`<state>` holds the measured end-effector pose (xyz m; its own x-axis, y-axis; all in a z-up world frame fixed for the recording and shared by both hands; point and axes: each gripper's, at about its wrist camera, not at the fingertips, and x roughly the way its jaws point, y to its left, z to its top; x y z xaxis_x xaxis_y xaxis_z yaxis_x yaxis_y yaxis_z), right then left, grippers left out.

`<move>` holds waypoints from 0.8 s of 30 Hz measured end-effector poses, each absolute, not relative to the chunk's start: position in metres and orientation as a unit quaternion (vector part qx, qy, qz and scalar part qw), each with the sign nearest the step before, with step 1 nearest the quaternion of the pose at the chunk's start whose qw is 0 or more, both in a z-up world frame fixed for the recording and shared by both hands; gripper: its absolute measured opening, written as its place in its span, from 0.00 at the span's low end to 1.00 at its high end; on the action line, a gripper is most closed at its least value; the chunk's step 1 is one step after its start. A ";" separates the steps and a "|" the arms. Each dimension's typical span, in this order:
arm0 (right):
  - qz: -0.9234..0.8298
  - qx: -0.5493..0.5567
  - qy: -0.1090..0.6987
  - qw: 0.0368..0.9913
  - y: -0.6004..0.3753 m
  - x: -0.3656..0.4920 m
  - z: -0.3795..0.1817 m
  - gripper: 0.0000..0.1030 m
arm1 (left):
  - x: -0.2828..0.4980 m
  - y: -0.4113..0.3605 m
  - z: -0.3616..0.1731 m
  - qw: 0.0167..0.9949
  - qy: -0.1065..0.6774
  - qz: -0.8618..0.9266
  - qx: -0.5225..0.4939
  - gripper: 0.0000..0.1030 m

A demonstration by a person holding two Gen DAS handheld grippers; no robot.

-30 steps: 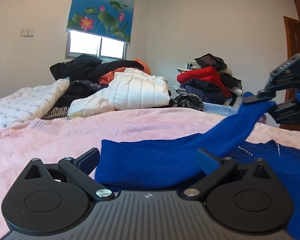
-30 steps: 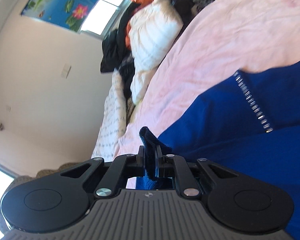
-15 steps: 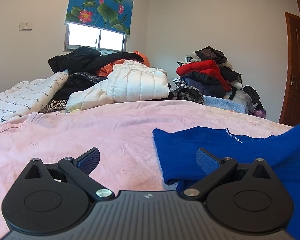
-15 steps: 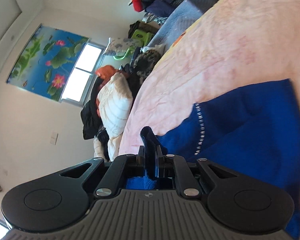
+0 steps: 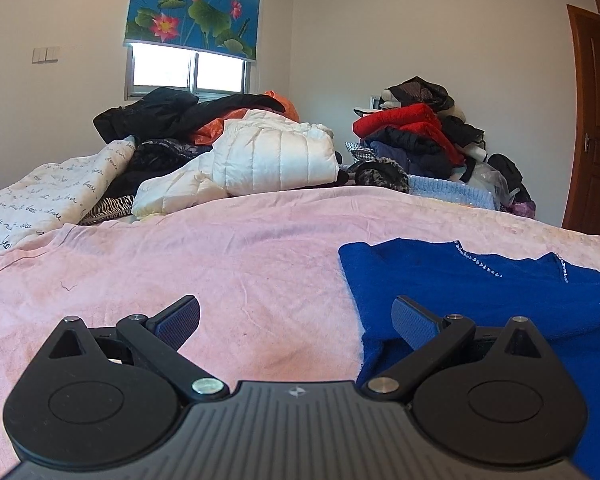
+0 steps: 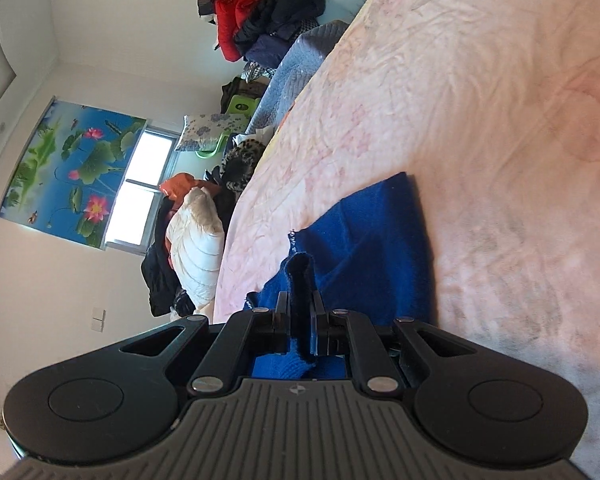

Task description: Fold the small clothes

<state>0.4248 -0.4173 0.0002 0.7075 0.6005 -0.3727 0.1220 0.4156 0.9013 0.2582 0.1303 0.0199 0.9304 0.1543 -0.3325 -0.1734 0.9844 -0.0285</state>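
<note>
Item: blue garment [image 5: 480,292], lying on our bed's pink sheet [image 5: 220,264], rhinestone trim at what may be its neckline. Our left gripper [image 5: 296,316]: fingers spread, the right one over the garment's edge. Our right gripper [image 6: 300,312]: fingers pressed together, pinching a blue fold. Behind: white puffer jacket [image 5: 268,156].
</note>
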 end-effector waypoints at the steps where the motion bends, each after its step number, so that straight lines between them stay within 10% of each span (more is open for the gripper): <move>1: 0.152 0.518 0.351 0.765 -0.419 0.421 -0.004 0.13 | 0.258 0.130 0.020 0.982 0.168 0.083 -0.028 1.00; 24: 0.172 0.509 0.383 0.752 -0.414 0.422 -0.022 0.30 | 0.260 0.129 0.019 0.981 0.173 0.082 -0.024 1.00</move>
<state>0.4216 -0.4142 -0.0217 0.6475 0.6487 -0.4000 0.1300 0.4231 0.8967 0.2603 0.1292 0.0187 0.9269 0.1530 -0.3428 -0.1694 0.9854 -0.0182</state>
